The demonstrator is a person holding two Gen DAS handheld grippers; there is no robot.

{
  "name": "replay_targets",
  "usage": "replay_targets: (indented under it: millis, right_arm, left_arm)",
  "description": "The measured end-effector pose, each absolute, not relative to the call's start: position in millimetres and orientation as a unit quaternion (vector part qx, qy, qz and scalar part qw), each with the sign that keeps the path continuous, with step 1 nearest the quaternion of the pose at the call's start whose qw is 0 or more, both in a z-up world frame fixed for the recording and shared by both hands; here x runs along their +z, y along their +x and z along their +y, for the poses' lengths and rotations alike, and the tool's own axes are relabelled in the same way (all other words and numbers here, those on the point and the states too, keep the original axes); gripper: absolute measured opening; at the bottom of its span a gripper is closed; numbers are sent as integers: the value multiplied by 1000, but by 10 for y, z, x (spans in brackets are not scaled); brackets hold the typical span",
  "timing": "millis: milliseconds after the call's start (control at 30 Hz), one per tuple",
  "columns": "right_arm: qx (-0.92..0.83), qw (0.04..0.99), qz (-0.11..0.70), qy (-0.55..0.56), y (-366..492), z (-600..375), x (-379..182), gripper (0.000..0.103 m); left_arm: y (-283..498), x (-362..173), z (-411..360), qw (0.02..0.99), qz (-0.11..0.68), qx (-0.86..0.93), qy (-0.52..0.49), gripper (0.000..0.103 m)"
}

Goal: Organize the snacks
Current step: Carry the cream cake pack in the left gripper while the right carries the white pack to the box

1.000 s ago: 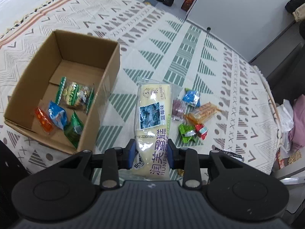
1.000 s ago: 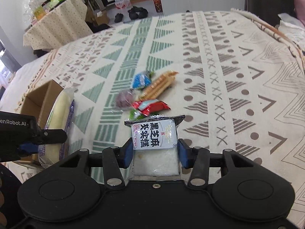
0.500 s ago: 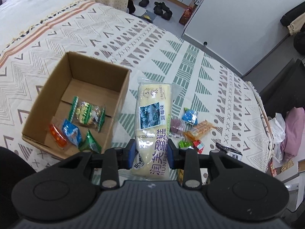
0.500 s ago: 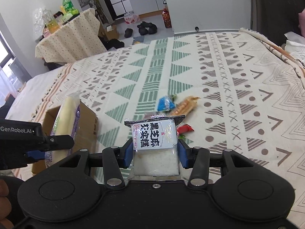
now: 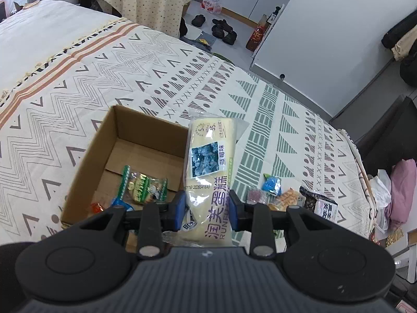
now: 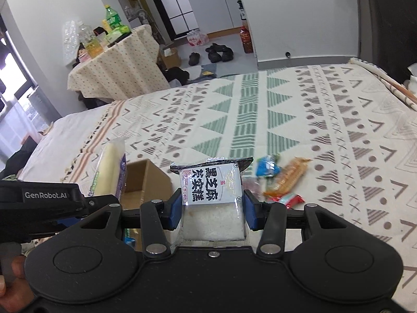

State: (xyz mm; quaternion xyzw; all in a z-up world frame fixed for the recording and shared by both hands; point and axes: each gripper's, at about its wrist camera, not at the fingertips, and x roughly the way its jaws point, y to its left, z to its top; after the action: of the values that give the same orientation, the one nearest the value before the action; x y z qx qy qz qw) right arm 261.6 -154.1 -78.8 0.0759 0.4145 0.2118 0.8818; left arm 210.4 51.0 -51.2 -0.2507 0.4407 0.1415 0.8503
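Note:
My left gripper is shut on a long pale yellow cake packet and holds it in the air over the right wall of an open cardboard box. The box holds several small sweets, one a green-striped packet. My right gripper is shut on a white sesame cake packet with black lettering, lifted above the bed. The left gripper, its yellow packet and the box show at the left of the right wrist view.
Loose snacks lie on the patterned bedspread: a blue sweet, an orange biscuit packet, a red packet. A draped side table with bottles and shoes on the floor stand beyond the bed.
Both grippers have risen well above the bed with their packets. The left one has moved left, so the yellow packet now hangs over the box's right wall.

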Motion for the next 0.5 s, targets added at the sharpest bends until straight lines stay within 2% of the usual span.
replay_targets:
  millis: [233, 333, 367, 500]
  right_arm:
    - [225, 882, 408, 71, 2640, -1253, -722, 46]
    - [229, 881, 408, 71, 2656, -1128, -717, 46]
    - [231, 880, 409, 71, 2658, -1082, -716, 46]
    - [237, 878, 410, 71, 2668, -908, -729, 46]
  left_arm:
    - [2096, -528, 836, 847, 438, 150, -260, 32]
    - [2089, -540, 983, 846, 437, 153, -264, 26]
    - [2090, -549, 1038, 845, 436, 152, -268, 16]
    - [2096, -591, 1245, 843, 435, 154, -277, 11]
